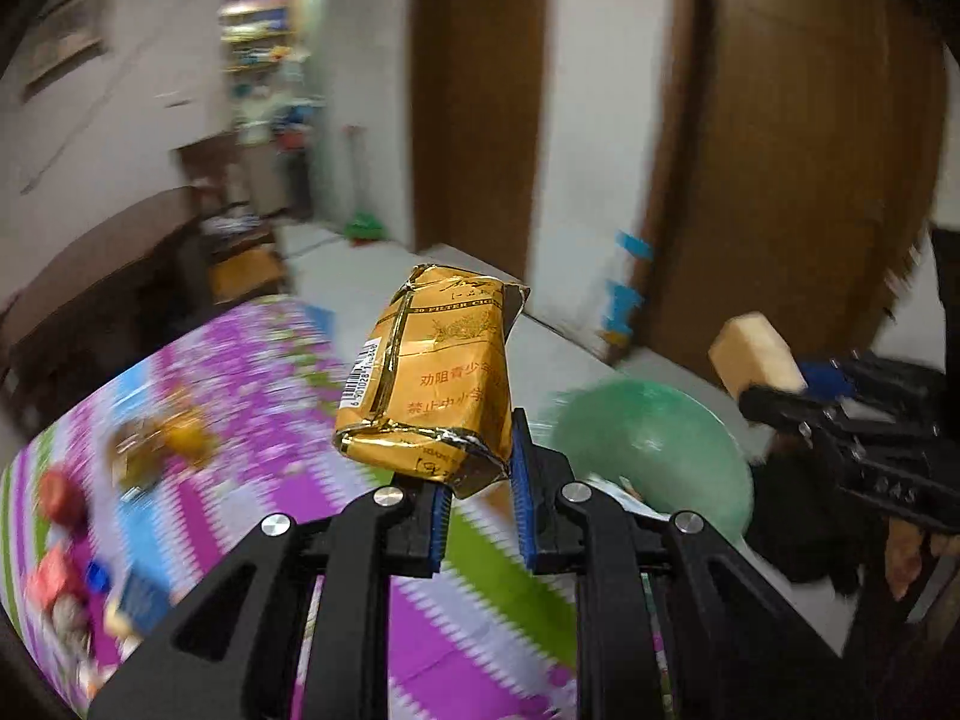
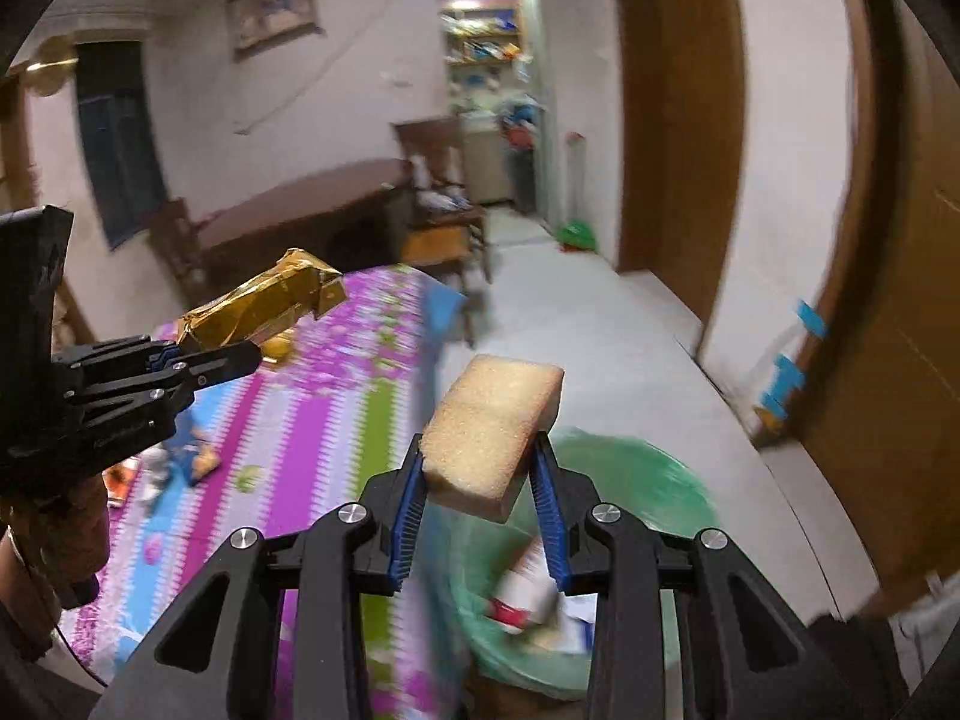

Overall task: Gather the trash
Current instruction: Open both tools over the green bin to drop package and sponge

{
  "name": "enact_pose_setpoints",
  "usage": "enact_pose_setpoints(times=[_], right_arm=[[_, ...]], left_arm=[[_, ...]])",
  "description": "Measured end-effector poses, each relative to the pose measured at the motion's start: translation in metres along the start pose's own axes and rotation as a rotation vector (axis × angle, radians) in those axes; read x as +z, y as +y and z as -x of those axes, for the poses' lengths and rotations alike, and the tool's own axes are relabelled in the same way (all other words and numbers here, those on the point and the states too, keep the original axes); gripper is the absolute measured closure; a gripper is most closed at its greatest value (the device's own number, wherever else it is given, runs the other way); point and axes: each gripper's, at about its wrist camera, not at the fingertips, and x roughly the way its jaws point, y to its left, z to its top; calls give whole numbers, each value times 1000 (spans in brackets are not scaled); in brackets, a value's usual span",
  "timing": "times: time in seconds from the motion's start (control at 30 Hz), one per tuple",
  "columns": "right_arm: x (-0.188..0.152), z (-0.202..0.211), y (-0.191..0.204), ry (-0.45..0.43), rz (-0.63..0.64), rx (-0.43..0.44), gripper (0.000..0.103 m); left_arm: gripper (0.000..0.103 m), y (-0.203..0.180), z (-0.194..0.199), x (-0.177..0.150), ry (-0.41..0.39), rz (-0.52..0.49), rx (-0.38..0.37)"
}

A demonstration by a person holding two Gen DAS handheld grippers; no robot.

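Note:
My left gripper (image 1: 477,468) is shut on a crumpled gold cigarette pack (image 1: 429,372) and holds it above the table's right edge; it also shows in the right wrist view (image 2: 264,303). My right gripper (image 2: 480,468) is shut on a tan sponge block (image 2: 492,429), also seen in the left wrist view (image 1: 757,354), above a green basin (image 2: 636,468). The basin (image 1: 654,444) stands on the floor beside the table and holds paper and packaging scraps (image 2: 528,588).
The table has a purple, white and green patterned cloth (image 1: 252,372) with several more wrappers and small boxes (image 1: 162,438) at its left side (image 1: 60,576). Wooden doors (image 1: 798,180) stand at the right; a dark table and chair (image 2: 336,204) stand behind.

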Motion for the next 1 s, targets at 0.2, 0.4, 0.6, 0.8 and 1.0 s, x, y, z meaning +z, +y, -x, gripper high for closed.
enact_pose_setpoints(times=[0.2, 0.4, 0.6, 0.8, 1.0], right_arm=[[-12, -6, -63, 81, -63, -96, 68], [-32, -18, -105, 143, -121, -132, 68], [-57, -35, -122, 187, -133, -132, 68], [-65, -48, -105, 217, -132, -123, 68], [-62, -64, -99, 244, -131, -117, 68]], left_arm=[[87, -52, -63, 12, 95, -134, -118], [87, -91, -112, -5, 194, -233, -207], [87, -104, -145, -26, 257, -254, -180], [87, -104, -149, -29, 278, -252, -144], [87, -107, -148, -27, 287, -257, -123]])
